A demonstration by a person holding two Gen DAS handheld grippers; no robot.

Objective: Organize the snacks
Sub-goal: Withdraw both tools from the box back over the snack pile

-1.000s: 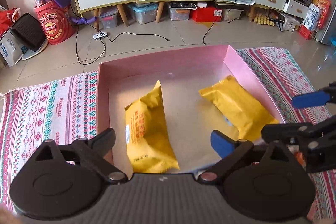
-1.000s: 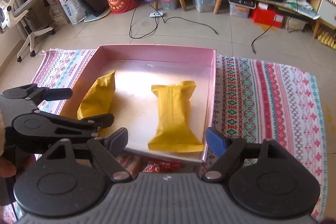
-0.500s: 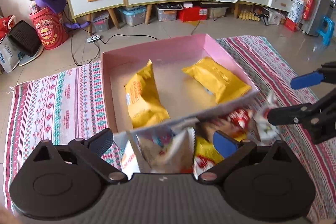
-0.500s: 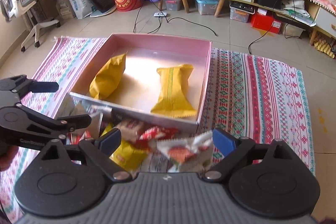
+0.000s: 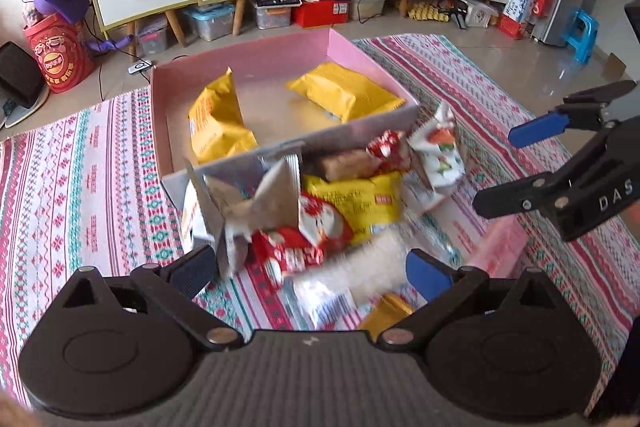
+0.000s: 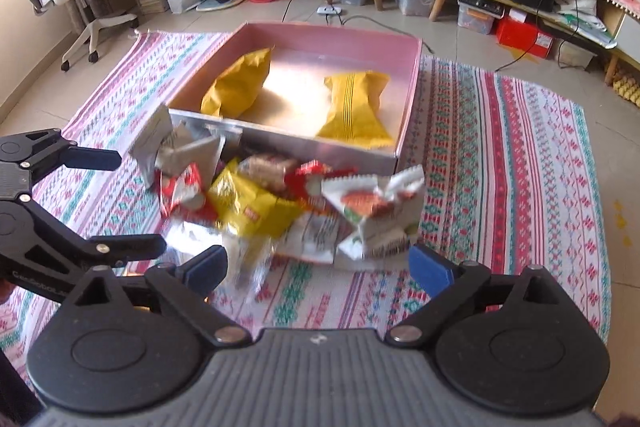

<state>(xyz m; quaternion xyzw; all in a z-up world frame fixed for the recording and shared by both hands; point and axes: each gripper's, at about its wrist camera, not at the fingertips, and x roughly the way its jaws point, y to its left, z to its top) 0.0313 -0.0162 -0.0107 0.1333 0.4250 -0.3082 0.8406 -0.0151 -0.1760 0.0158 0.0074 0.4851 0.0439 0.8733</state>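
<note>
Snacks (image 6: 276, 207) lay heaped on the striped rug (image 6: 512, 147) against the near wall of the pink box (image 6: 332, 39), where two yellow packets (image 6: 354, 107) rested inside. Left tongs (image 5: 308, 269) hung over the pile, jaws apart and empty. Right tongs (image 6: 320, 263) had just been opening; nothing sat between their spread jaws above the heap's near edge

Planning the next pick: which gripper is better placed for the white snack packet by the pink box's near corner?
Right, probably. The white snack packet lies just ahead of the right gripper, whose jaws have just been opening, nothing between them. The left gripper faces the red packet.
</note>
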